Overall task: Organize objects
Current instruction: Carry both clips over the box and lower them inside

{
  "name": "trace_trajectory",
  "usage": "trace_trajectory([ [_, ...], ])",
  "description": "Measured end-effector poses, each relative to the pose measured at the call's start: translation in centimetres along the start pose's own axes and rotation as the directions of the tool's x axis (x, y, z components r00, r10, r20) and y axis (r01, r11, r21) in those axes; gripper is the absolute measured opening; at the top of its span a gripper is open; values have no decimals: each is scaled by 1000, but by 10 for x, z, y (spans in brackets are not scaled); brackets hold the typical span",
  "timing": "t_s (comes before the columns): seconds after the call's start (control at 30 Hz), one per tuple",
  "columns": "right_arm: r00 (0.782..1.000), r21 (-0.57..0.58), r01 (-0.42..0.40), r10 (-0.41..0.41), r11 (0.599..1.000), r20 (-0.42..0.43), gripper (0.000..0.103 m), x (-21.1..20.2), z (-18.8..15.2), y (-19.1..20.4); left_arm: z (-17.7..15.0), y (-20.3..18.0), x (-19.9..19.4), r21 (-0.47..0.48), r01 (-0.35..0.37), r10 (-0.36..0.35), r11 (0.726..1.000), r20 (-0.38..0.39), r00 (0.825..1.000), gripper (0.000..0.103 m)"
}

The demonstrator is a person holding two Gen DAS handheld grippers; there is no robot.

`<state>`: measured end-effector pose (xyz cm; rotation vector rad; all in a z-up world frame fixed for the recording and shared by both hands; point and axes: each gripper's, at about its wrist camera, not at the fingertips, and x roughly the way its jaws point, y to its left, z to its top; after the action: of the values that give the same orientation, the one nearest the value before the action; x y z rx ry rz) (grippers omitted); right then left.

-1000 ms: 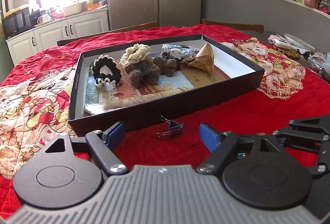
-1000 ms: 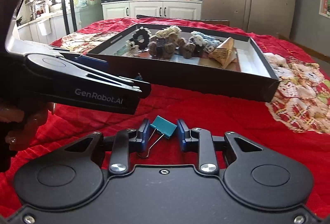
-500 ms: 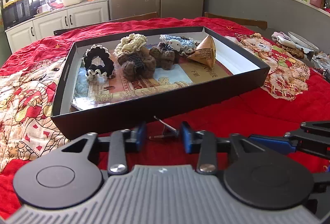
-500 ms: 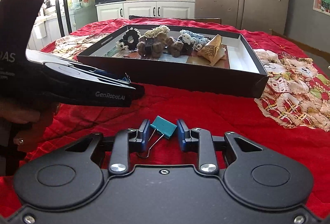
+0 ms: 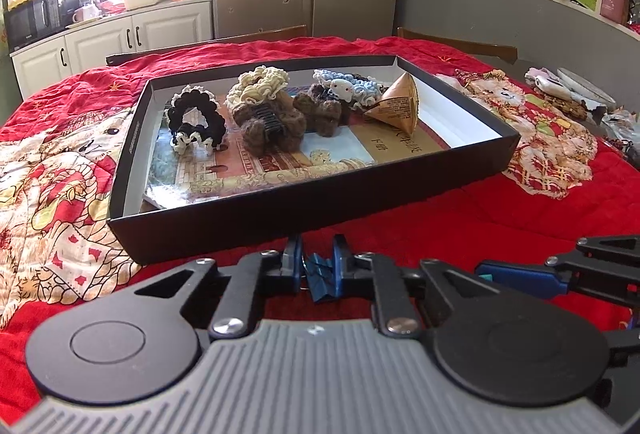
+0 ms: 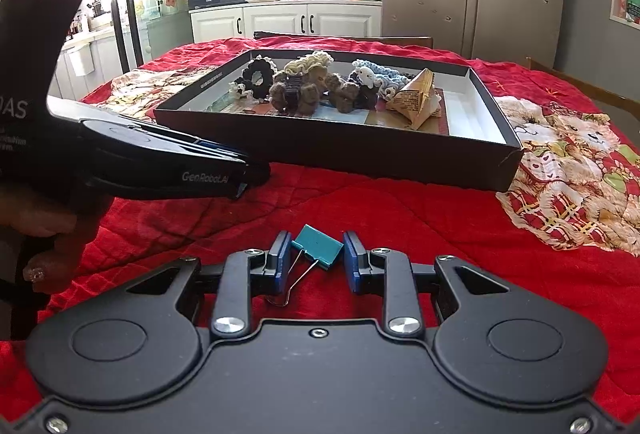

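From the left wrist view, we see our left gripper (image 5: 317, 263) angled down at the red quilt (image 5: 460, 230), just in front of the near wall of the black box (image 5: 312, 206). Its jaws have just been closing and now stand narrow, pinching a dark blue binder clip (image 5: 320, 276) between the blue pads. The clip sits right at the foot of the box wall. Inside the box lie a black hair tie (image 5: 196, 122), brown fuzzy hair clips (image 5: 268, 122) and a folded paper cone (image 5: 396, 106). The tip of our right gripper (image 5: 520, 276) reaches in from the right edge, low over the quilt.

From the right wrist view, the right gripper (image 6: 316, 260) also tilts down over the quilt, near the box (image 6: 360, 154). Its fingers (image 6: 280, 262) stand narrow, clamped on a teal binder clip (image 6: 318, 251), which hangs tilted with its wire handles (image 6: 298, 280) pointing down toward us. On the left, a hand (image 6: 52, 246) grips the left gripper's handle, its closed tip (image 6: 250, 176) against the box's near wall.
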<state>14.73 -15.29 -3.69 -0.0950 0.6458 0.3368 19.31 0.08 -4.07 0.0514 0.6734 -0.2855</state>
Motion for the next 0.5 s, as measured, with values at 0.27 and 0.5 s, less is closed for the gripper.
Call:
trace_trajectory([
  [0.27,999,-4,-11,11,1000,34,27,-8,7,0,3,6,-23,-17,16,-15,1000,51,999,17],
  [0.5,997,-17,-3,4,1000,75,27,-15,26,-5,20,8,-42,-19,34,-32,999,108,994,17],
])
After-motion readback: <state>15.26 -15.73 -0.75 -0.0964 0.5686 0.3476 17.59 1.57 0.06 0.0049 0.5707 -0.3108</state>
